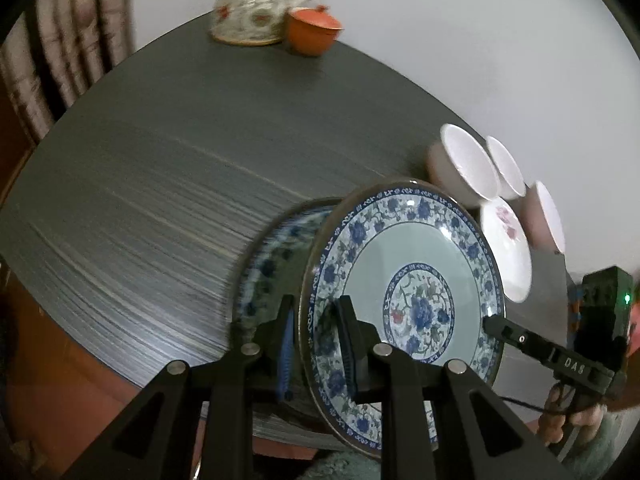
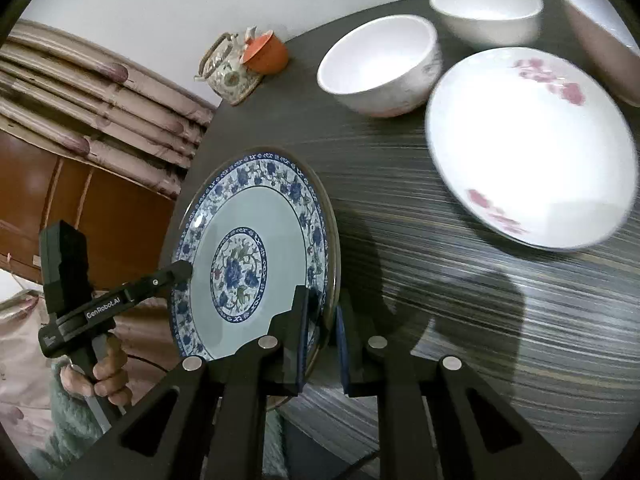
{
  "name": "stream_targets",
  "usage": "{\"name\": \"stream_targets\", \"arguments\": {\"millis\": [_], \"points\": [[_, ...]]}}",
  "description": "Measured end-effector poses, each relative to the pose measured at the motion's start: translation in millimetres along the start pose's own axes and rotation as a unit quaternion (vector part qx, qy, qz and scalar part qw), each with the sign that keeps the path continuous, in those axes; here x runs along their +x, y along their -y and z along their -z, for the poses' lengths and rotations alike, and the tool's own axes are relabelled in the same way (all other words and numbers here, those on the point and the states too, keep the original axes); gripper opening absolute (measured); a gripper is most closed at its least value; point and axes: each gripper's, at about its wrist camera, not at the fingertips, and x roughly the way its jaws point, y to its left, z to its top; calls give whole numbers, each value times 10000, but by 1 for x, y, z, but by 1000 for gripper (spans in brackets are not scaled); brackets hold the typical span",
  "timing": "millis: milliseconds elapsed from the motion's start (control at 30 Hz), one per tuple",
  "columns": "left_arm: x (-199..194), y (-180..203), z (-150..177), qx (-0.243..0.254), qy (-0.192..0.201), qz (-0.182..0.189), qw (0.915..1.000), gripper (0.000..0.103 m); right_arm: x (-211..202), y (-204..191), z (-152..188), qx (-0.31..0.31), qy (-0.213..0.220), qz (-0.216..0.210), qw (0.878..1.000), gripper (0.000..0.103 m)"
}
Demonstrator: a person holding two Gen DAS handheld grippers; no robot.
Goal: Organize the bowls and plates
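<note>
Left wrist: left gripper (image 1: 316,344) clamped on rim of blue plate (image 1: 404,276), held on edge above near table (image 1: 160,184); second blue plate (image 1: 272,252) behind, blurred. Bowls (image 1: 468,168) and pink plate (image 1: 506,248) right.

Right wrist: right gripper (image 2: 322,340) pinching same blue plate's (image 2: 256,252) right rim. Teapot (image 2: 228,68), cup (image 2: 266,54) far left.

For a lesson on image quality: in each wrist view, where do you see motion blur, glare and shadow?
Left wrist view: the teapot and table grain smear with motion blur, while the blue-patterned plate in the left claw stays sharp, with small glints on its rim. Right wrist view: the white floral plate is blown out by glare and blurred; dark shadows fall on the table beside the right claw.
</note>
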Motion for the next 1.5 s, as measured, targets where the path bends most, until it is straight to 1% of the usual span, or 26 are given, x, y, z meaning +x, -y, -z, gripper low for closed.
{"name": "stream_targets", "arguments": {"millis": [200,333,467,633,767,900,1033,1267,1433,1500], "points": [[15,-26,-5,-286,-17,-45,9996,21,24,-9,-4,23,-166,102,9998,13],[28,-29,-5,-468,-93,-54,9988,21,32,-12,-3,2,-236,197,9995,13],[32,-32,-5,-458,-113,-64,9989,20,38,-18,-2,-9,-247,268,9993,14],[38,-25,-4,-297,-29,-131,9995,20,39,-20,-1,26,-155,434,9989,15],[39,-30,-4,-354,-76,-21,9993,20,37,-24,1,-20,-30,570,9984,17],[39,-28,-5,-323,-140,-21,9994,20,37,-30,5,-151,6,931,9955,20],[36,-25,-8,-274,-153,-113,9994,21,41,-39,5,-364,48,1152,9927,24],[33,-18,-7,-98,-70,-471,9988,22,43,-40,4,-348,122,1213,9919,25],[37,-10,-6,93,-71,-813,9966,26,45,-46,6,-470,167,1346,9896,27],[37,-8,-5,152,-49,-853,9962,28,46,-48,6,-487,190,1344,9895,27]]}}
